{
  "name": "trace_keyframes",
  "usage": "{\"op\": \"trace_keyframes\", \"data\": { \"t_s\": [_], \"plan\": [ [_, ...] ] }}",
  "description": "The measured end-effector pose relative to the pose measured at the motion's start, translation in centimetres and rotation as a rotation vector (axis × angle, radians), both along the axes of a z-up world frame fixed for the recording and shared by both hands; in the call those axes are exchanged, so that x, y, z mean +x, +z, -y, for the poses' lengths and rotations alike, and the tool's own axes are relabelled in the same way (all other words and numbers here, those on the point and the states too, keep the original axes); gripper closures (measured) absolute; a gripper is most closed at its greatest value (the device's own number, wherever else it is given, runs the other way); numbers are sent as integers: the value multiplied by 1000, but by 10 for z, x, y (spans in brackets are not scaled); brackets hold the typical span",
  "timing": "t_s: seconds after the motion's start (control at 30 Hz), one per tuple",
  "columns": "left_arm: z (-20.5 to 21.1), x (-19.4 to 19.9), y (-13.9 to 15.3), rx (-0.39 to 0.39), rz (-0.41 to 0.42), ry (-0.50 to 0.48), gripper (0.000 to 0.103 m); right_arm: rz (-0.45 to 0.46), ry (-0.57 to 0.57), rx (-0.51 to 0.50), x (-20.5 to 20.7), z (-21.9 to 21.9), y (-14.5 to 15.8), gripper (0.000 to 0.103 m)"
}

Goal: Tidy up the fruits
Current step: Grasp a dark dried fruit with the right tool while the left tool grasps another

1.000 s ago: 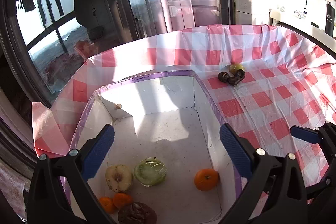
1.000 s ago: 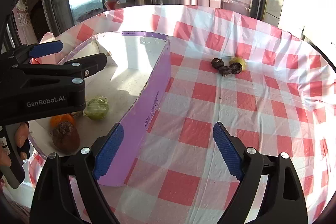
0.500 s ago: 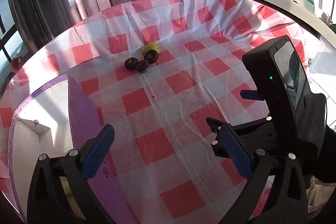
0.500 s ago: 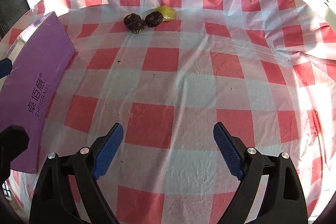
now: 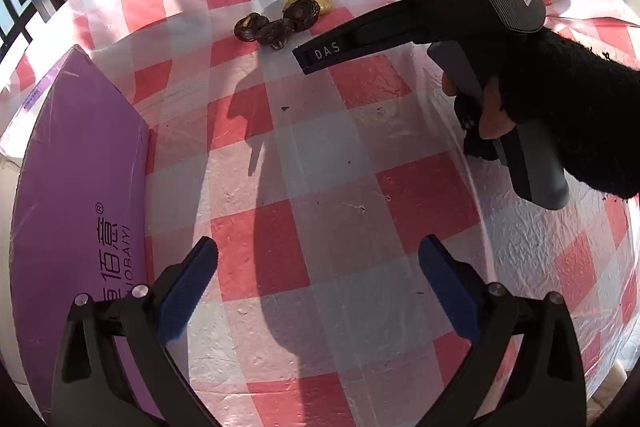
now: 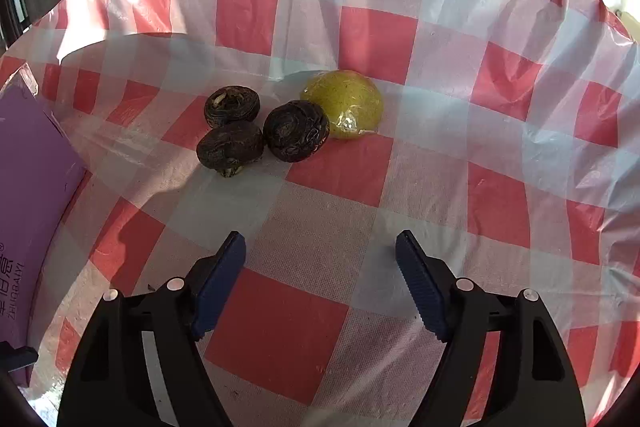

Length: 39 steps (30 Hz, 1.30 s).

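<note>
Four fruits lie grouped on the checked tablecloth point(image 6: 372, 43): three dark wrinkled fruits point(image 6: 230, 146) touching or nearly touching one another, and a yellow fruit in clear wrap point(image 6: 346, 103) against the rightmost dark one. None is held, so at least these four remain to be moved. The right gripper point(image 6: 320, 283) is positioned near them, fingers spread wide and empty. The left gripper point(image 5: 318, 281) sits farther from them, fingers likewise wide and empty. The purple box wall point(image 5: 80, 211) stands at the left; its interior is not visible. Nothing obstructs the right gripper's approach to the fruits.
</note>
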<state>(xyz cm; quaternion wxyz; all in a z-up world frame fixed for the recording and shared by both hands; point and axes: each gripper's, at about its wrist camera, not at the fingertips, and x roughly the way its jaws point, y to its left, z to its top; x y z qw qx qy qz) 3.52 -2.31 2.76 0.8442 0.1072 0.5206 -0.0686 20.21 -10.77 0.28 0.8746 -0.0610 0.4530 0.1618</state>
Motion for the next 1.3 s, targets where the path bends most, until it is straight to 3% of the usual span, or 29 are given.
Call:
{"op": "trace_keyframes", "data": {
  "t_s": [0.33, 0.43, 0.47, 0.5, 0.77, 0.97, 1.0, 1.07, 1.13, 1.17, 1.3],
  "plan": [
    [-18, 34, -16, 23, -28, 124, 3, 26, 7, 55, 46, -20, 1, 36],
    [-21, 54, -19, 24, -24, 149, 2, 32, 11, 95, 45, -9, 3, 54],
    [-22, 60, -19, 23, -20, 159, 2, 28, 4, 111, 43, -2, 3, 66],
    [-22, 68, -20, 22, -12, 167, 2, 23, -8, 129, 41, 7, 3, 66],
    [-26, 152, -22, -37, 29, 254, 2, -2, -179, 192, -16, 103, -2, 66],
    [-27, 222, -24, -92, 42, 332, 3, -14, -193, 181, -76, 128, -4, 66],
    [-27, 231, -24, -103, 42, 340, 5, -15, -193, 177, -82, 130, -3, 66],
    [-23, 238, -20, -104, 65, 333, 21, -18, -201, 174, -92, 129, -4, 66],
    [-13, 238, -15, -100, 72, 293, 59, -25, -218, 183, -101, 132, -3, 66],
    [-7, 232, -12, -103, 62, 275, 64, -27, -225, 186, -103, 131, -3, 66],
    [12, 187, -4, -150, 41, 212, 64, -39, -243, 196, -116, 130, -1, 66]
  ]
}}
